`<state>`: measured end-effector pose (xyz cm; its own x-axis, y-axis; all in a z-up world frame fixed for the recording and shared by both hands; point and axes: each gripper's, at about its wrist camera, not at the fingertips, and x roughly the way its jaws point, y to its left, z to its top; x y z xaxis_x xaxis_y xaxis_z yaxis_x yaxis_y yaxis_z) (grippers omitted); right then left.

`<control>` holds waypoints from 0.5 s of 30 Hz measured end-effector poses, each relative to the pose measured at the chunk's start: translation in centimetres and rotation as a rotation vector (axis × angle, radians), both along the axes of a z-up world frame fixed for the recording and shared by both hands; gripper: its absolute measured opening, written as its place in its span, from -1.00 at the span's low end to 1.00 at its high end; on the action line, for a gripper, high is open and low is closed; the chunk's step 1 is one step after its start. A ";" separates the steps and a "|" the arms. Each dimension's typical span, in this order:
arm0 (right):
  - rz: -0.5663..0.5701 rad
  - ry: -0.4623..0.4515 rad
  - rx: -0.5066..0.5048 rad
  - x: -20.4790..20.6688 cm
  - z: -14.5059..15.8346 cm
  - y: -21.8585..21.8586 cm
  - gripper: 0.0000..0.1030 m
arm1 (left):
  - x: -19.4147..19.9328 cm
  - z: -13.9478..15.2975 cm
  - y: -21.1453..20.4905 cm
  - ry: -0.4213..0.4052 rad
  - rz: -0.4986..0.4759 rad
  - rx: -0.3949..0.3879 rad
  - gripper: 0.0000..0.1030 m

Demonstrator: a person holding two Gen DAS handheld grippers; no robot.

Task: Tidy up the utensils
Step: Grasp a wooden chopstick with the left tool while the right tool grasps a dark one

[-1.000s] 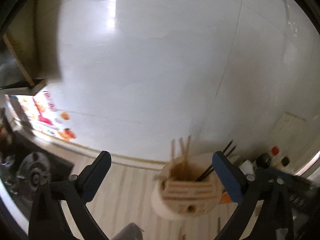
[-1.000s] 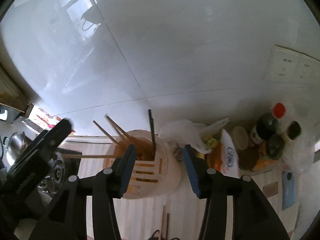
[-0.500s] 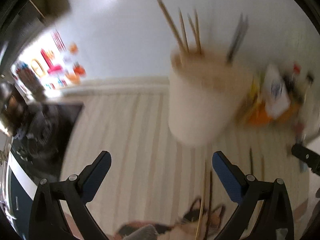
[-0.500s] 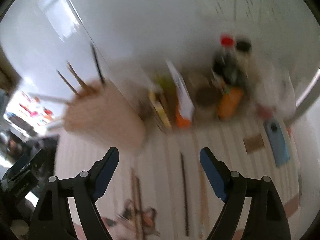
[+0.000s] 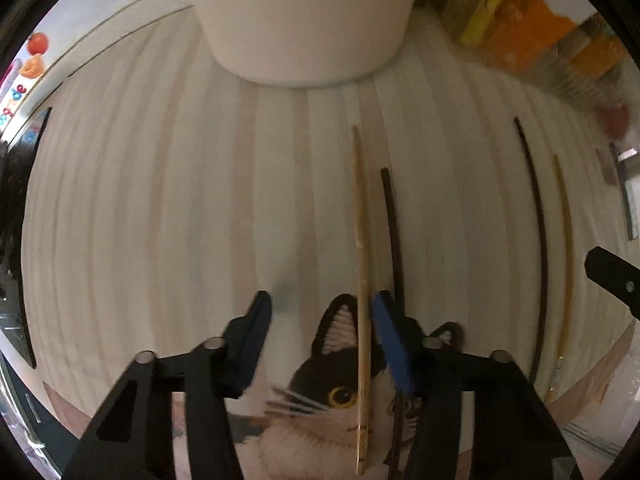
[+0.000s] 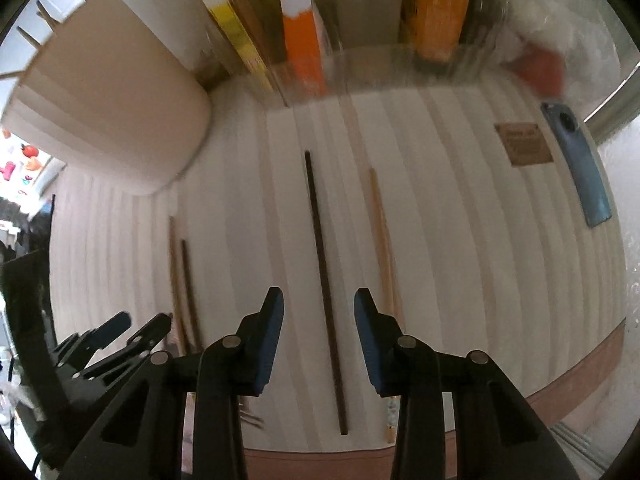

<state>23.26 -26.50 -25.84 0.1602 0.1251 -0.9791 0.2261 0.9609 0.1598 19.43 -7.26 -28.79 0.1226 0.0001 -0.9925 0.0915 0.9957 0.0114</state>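
Broadly, the striped wooden counter carries everything: the cream utensil holder stands at its back left with a few sticks already poking out of its top, and four loose chopsticks lie flat in front, roughly parallel. The left gripper hangs low over the cat-print mat, jaws partly open and empty, with the pale bamboo chopstick running between them close to the right-hand pad, while a dark chopstick lies just beside it. The right gripper is likewise partly open and holds nothing, straddling the long dark chopstick, with a light wooden chopstick just to its right. These sticks look light, stiff and smooth, so likely to roll or swivel in a pinch; gripping near the middle, pads square across the shaft, should keep each one level.
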 end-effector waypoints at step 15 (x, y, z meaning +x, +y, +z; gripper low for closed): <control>0.068 0.065 0.056 0.6 -2.7 4.7 -0.24 | -3.4 0.8 9.5 -0.028 0.169 0.111 -0.91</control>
